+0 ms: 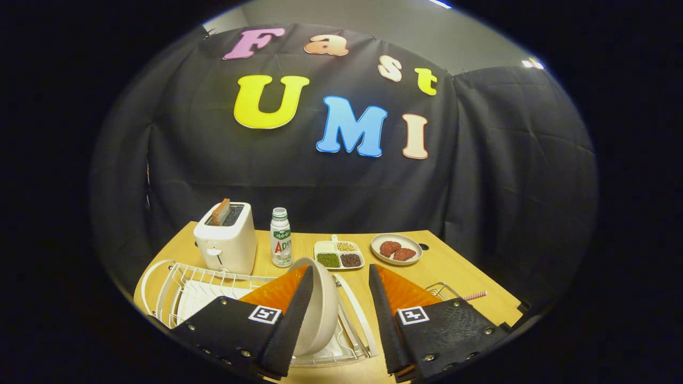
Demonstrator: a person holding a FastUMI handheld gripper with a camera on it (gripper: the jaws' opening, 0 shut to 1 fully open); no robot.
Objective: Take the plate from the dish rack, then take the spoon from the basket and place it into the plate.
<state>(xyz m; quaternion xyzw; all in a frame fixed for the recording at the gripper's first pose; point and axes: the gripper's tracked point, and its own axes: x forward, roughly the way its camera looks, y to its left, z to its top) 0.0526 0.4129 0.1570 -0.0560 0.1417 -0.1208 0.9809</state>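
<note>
A pale plate [320,309] stands on edge in the white wire dish rack [181,282], between my fingers and right against the inner side of the left one. My gripper [340,269] is open, and a wide gap separates the right finger from the plate. Just beyond the right finger sits a small wire basket [440,289]. A pink striped handle [475,295], probably the spoon, sticks out of it to the right. The finger hides most of the basket.
On the wooden table [459,266] beyond the rack stand a white toaster [225,240] holding a bread slice, a small bottle [280,237], a divided dish of beans [339,254] and a plate with two patties [396,249].
</note>
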